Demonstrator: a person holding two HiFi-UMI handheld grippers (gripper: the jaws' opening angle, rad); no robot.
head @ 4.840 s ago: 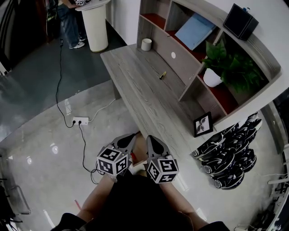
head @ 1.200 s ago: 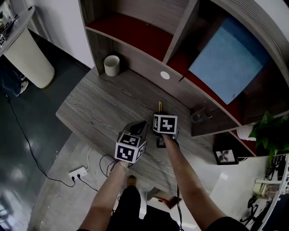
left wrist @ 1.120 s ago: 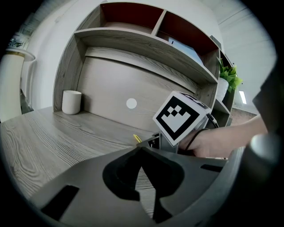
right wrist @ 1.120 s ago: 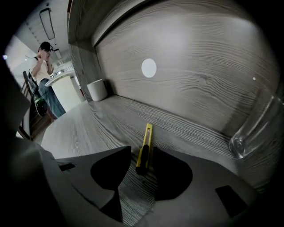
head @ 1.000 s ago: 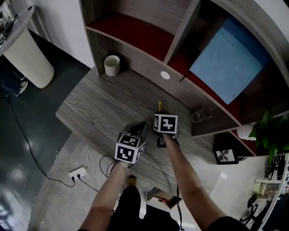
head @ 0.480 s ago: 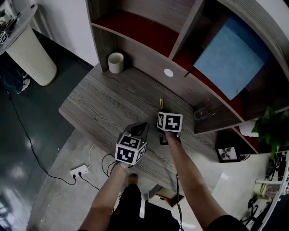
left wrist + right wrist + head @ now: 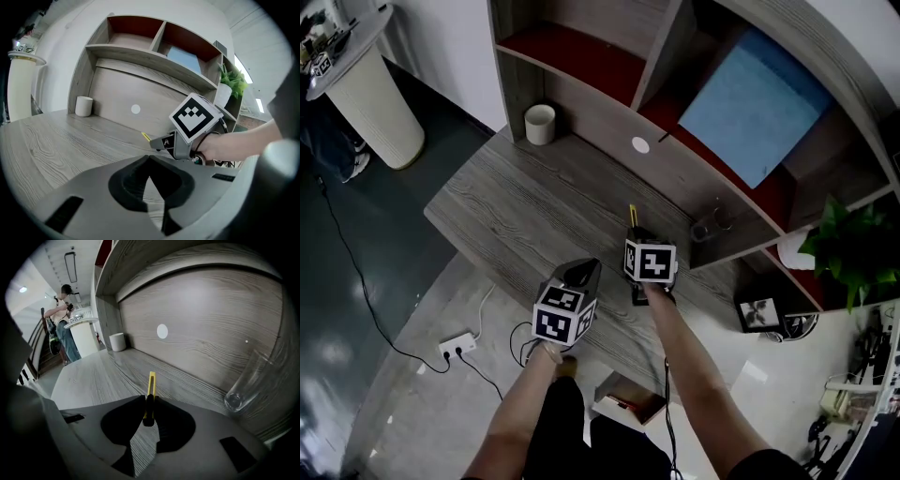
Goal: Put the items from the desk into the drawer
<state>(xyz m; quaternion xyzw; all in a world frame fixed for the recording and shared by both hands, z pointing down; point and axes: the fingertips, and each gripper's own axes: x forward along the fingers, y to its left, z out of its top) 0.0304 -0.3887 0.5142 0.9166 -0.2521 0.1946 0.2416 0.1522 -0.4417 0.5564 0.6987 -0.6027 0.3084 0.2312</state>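
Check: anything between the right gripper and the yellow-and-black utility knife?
Nothing visible. The right gripper has its fingers closed on the yellow-and-black utility knife; the clear glass stands apart to its right.

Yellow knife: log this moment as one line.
right hand-held gripper: jaws just closed, shut on yellow knife | left hand-held gripper: shut, empty | desk: white cup, glass on it

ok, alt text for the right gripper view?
The right gripper has just closed its jaws on a slim yellow and black utility knife, which points out over the grey wood desk. A clear glass sits at the right by the back panel, and a white cup stands further back at the left.
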